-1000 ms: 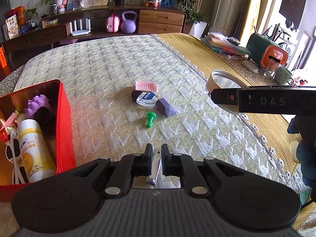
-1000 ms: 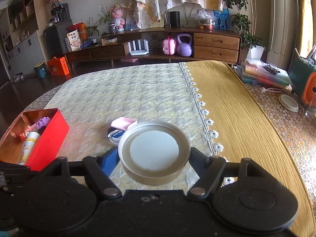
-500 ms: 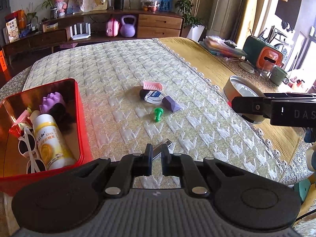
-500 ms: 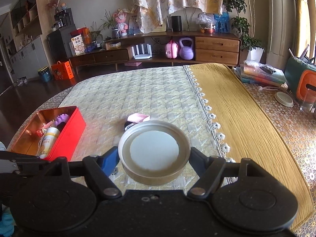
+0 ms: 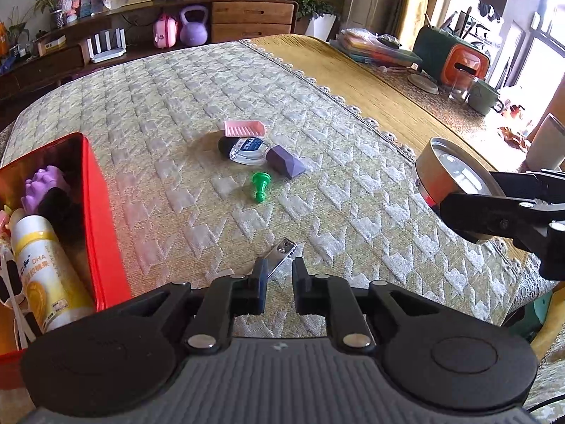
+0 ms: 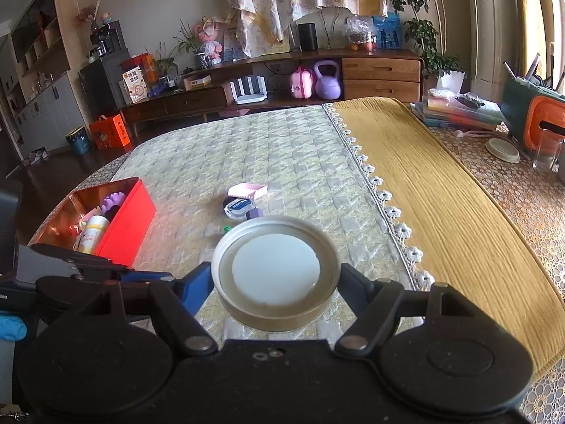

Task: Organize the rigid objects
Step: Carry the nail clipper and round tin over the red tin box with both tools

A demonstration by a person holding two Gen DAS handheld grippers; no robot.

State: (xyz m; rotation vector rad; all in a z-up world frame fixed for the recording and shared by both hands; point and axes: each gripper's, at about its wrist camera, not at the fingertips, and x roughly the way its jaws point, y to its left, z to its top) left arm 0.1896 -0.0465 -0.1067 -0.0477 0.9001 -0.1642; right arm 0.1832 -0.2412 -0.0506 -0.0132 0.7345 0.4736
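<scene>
My right gripper (image 6: 276, 279) is shut on a round metal lid (image 6: 275, 274) and holds it above the quilted cloth; the lid also shows in the left wrist view (image 5: 455, 180). My left gripper (image 5: 277, 282) has its jaws a narrow gap apart, and a metal nail clipper (image 5: 279, 252) lies on the cloth just beyond its fingertips, apart from them. A red tin box (image 5: 102, 226) at the left holds a white bottle (image 5: 42, 268), a purple toy and glasses. A pink comb (image 5: 244, 128), a blue-labelled case (image 5: 245, 148), a purple block (image 5: 285, 162) and a green pawn (image 5: 260, 185) lie mid-table.
A yellow runner (image 6: 438, 212) with a lace edge covers the table's right side. Boxes, a cup and an orange container (image 5: 462, 65) stand at the far right. A wooden sideboard (image 6: 282, 81) stands behind the table.
The left gripper has pulled back and up from the nail clipper, which now lies free on the cloth, and its jaws have parted slightly. The right gripper has kept the lid and drawn back.
</scene>
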